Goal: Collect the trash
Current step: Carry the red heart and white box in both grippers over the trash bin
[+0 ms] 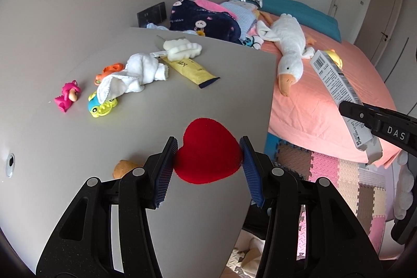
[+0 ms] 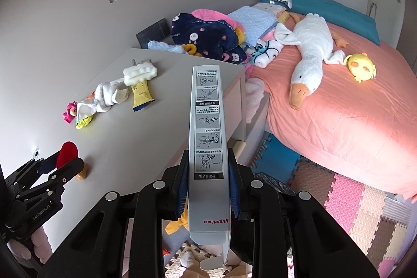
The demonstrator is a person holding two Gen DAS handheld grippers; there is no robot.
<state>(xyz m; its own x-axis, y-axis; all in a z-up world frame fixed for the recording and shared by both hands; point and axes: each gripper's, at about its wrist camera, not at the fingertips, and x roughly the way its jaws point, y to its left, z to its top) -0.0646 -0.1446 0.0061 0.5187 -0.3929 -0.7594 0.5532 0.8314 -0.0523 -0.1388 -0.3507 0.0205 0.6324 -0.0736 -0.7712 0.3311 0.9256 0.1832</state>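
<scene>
2 grippers loaded, both held above the desk edge beside the bed.

Left gripper (image 1: pixel 208 160): jaws clenched on a red heart-shaped plush (image 1: pixel 208 150), blue pads pressing its 2 sides; it hangs over the near part of the grey desk (image 1: pixel 130 121). Right gripper (image 2: pixel 207 189): jaws clenched on a long grey carton (image 2: pixel 207 121) printed with instruction drawings, its open flap end toward the camera, far end pointing up over the desk corner. On the desk, well apart from both grippers: yellow tube (image 1: pixel 192 69), white sponge brush (image 1: pixel 182 50), crumpled white cloth (image 1: pixel 135 74) draped over a yellow-green toy (image 1: pixel 101 108), orange toy (image 1: pixel 109 69) behind the cloth, pink toy (image 1: pixel 67 95). Plush goose (image 1: pixel 286 48) lies on the pink bed (image 1: pixel 312 106); foam mat tiles (image 2: pixel 351 199) cover the floor.
</scene>
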